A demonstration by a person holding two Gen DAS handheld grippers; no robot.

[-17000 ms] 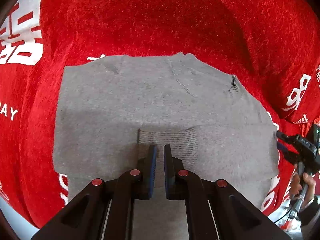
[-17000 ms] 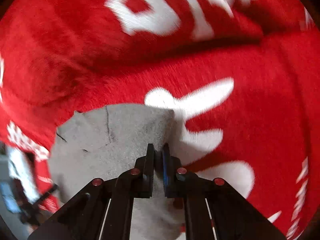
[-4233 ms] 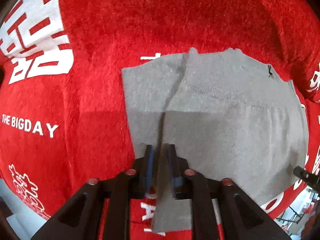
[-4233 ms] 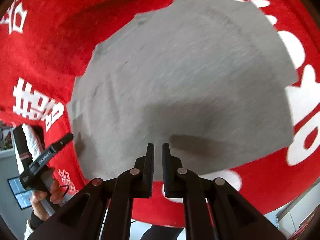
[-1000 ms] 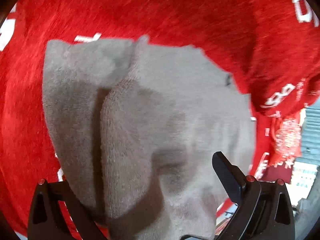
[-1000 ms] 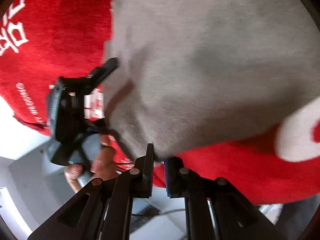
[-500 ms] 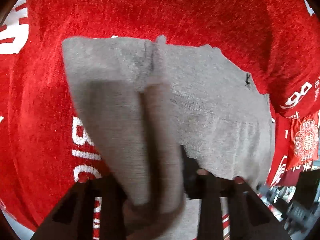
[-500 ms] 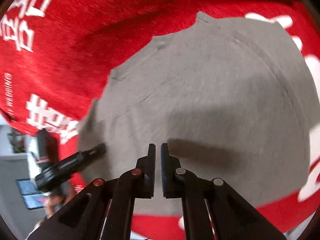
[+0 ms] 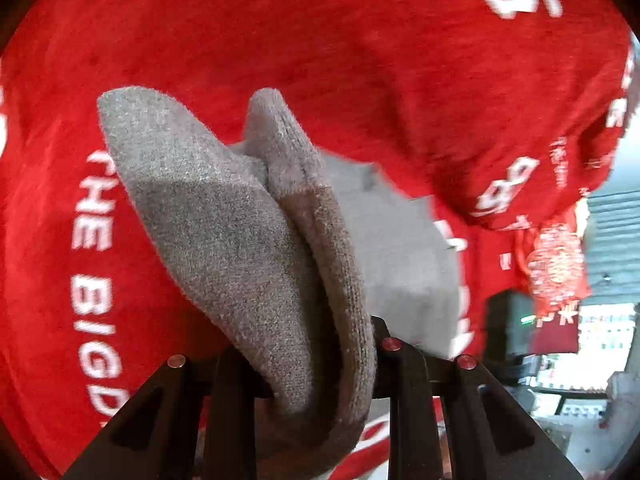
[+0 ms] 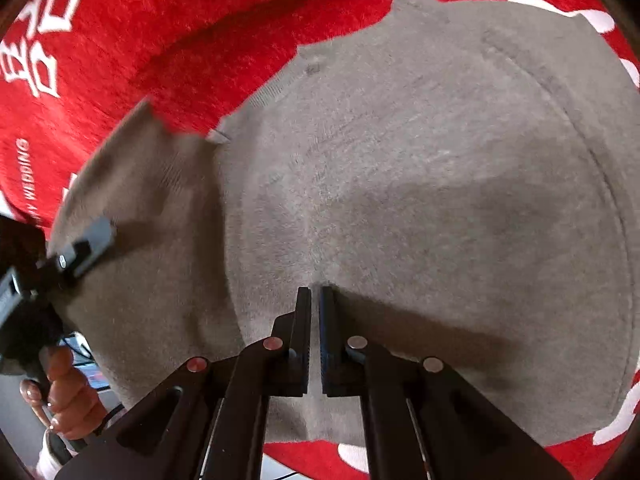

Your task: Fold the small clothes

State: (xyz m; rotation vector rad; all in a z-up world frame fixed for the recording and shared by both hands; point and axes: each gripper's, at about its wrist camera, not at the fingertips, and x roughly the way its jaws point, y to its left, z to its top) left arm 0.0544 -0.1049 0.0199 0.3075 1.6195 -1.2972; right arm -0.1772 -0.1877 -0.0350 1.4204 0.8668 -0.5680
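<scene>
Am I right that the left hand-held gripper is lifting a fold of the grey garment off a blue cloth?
Not quite: the cloth is red with white lettering, as the left wrist view shows. The left hand-held gripper does hold a raised fold of the grey garment.

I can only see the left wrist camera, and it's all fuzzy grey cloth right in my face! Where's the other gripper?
Observer: The right gripper has its tips on the flat middle of the grey knitted garment, with its fingers almost together.
Operator: Is the whole thing scrunched up like it is here?
Observer: No. Most of it lies spread flat on the red plush cloth with white lettering. Only the side flap by the left gripper is lifted.
Operator: Can you see who's holding that one?
Observer: Only a hand, wrapped round its handle.
</scene>
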